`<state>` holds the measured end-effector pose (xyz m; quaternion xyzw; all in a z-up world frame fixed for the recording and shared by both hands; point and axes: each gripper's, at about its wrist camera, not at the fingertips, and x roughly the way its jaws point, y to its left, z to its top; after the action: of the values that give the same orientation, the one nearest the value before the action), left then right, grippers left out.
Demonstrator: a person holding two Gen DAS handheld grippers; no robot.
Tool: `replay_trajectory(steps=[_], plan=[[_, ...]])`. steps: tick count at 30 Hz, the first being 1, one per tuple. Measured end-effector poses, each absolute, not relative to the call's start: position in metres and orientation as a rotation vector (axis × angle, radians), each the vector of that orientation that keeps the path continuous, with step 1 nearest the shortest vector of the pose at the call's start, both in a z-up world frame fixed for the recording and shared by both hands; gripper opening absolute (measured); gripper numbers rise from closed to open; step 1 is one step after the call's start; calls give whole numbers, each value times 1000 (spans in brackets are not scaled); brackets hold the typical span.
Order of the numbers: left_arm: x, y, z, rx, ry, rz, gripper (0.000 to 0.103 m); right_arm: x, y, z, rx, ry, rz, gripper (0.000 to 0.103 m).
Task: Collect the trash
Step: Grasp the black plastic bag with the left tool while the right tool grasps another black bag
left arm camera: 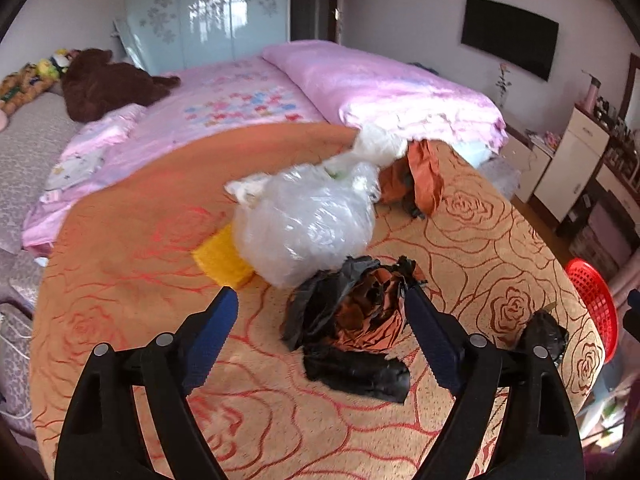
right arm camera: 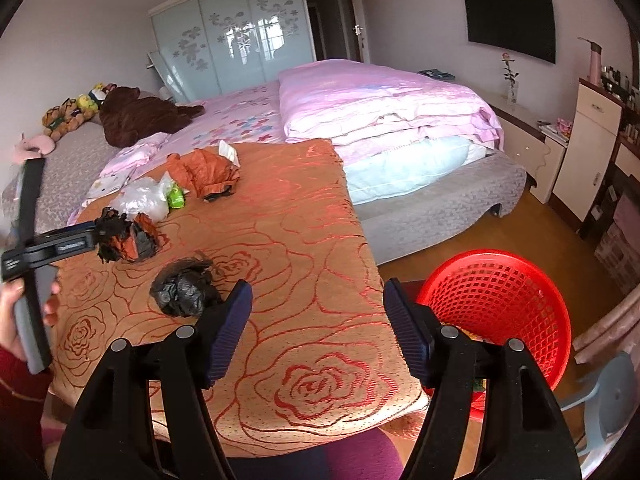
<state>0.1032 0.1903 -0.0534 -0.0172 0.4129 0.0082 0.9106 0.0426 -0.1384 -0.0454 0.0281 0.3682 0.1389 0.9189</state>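
Trash lies on an orange rose-patterned blanket [left arm camera: 500, 240]. My left gripper [left arm camera: 318, 296] is open, its jaws on either side of a crumpled black-and-orange wrapper [left arm camera: 360, 320], also in the right wrist view [right arm camera: 128, 238]. Behind it sit a clear plastic bag [left arm camera: 308, 220], a yellow piece [left arm camera: 220, 260] and an orange crumpled wrapper [left arm camera: 420, 176]. A black crumpled bag [right arm camera: 184, 286] lies just left of my right gripper [right arm camera: 318, 292], which is open and empty over the blanket's near corner. The red mesh basket [right arm camera: 500, 304] stands right of it on the floor.
A bed with pink bedding [right arm camera: 380, 100] lies behind the blanket, with plush toys [right arm camera: 132, 114] at its far left. A white cabinet [right arm camera: 588, 144] and cluttered shelves stand at the right wall. A pale blue chair [right arm camera: 608, 396] stands by the basket.
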Motion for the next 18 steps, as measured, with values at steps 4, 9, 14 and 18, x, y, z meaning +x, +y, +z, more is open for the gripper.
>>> replay_trajectory(steps=[4, 9, 14, 18], plan=[[102, 184, -60, -22, 850, -7, 76, 43, -128, -45, 37, 765, 322, 68], [95, 175, -63, -11, 847, -31, 49, 45, -111, -46, 17, 775, 367, 70], [83, 174, -59, -16, 823, -36, 41, 50, -92, -52, -17, 795, 414, 72], [70, 178, -54, -35, 810, -38, 40, 57, -76, -59, -29, 811, 444, 77]])
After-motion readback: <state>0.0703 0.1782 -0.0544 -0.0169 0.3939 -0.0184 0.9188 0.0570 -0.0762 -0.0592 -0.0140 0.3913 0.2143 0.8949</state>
